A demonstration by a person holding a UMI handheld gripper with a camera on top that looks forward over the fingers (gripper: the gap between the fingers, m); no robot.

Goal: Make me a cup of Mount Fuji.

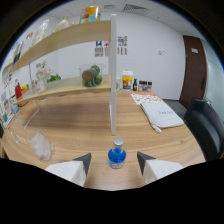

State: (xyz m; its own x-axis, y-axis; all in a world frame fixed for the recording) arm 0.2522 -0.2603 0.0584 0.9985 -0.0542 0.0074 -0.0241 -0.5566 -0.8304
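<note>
A small bottle of blue liquid (117, 156) with a pale cap stands upright on the wooden table (85, 125). It sits just ahead of my gripper (114, 162), between the two fingertips, with a clear gap on each side. The gripper is open and holds nothing. Its fingers (82, 162) show dark at the tips and pale behind.
A white shelf post (113, 75) rises right beyond the bottle, carrying a two-tier wooden shelf (65, 85) with a clear bin of fruit (91, 76) and jars. A crumpled plastic bag (42, 146) lies to the left. A white cloth (161, 115) lies right. Black chair (205, 125) at right.
</note>
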